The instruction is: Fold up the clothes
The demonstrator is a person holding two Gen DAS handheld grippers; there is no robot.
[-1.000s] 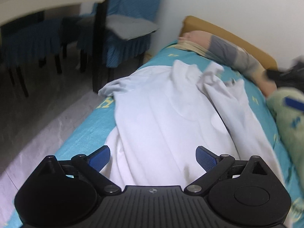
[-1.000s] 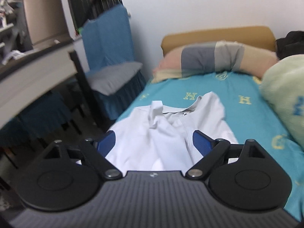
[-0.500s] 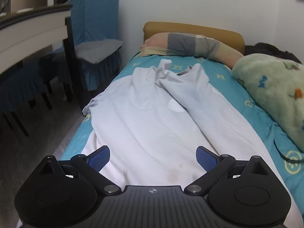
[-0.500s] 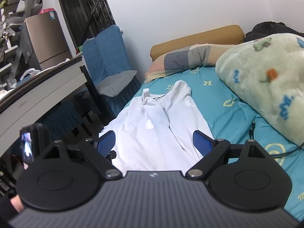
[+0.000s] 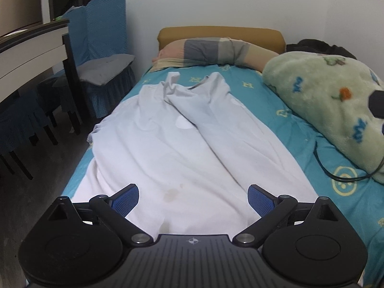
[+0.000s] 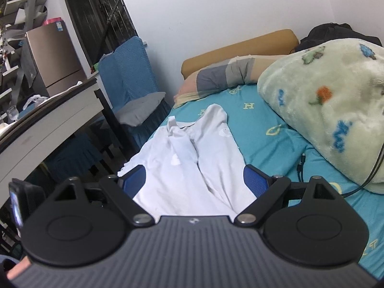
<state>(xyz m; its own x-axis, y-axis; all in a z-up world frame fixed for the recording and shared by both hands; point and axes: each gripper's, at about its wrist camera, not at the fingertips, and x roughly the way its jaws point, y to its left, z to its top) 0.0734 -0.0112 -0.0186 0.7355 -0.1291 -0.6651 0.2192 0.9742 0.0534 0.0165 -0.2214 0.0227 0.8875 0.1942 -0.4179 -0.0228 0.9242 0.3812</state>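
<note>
A white shirt [image 5: 182, 148] lies lengthwise on the teal bed sheet [image 5: 271, 100], collar toward the pillow, with both sides folded toward the middle. It also shows in the right wrist view [image 6: 184, 165]. My left gripper [image 5: 193, 200] is open and empty, above the shirt's near hem. My right gripper [image 6: 195, 180] is open and empty, held above the shirt's near end. The near hem is hidden behind both gripper bodies.
A green fleece blanket [image 5: 336, 110] is heaped along the bed's right side, with a black cable [image 5: 336, 175] beside it. A striped pillow [image 5: 216, 50] lies at the headboard. A blue-covered chair [image 5: 105, 55] and a table [image 5: 31, 48] stand left of the bed.
Both grippers have drawn back from the collar end toward the foot of the bed, so the whole shirt now shows. Both stay open and empty.
</note>
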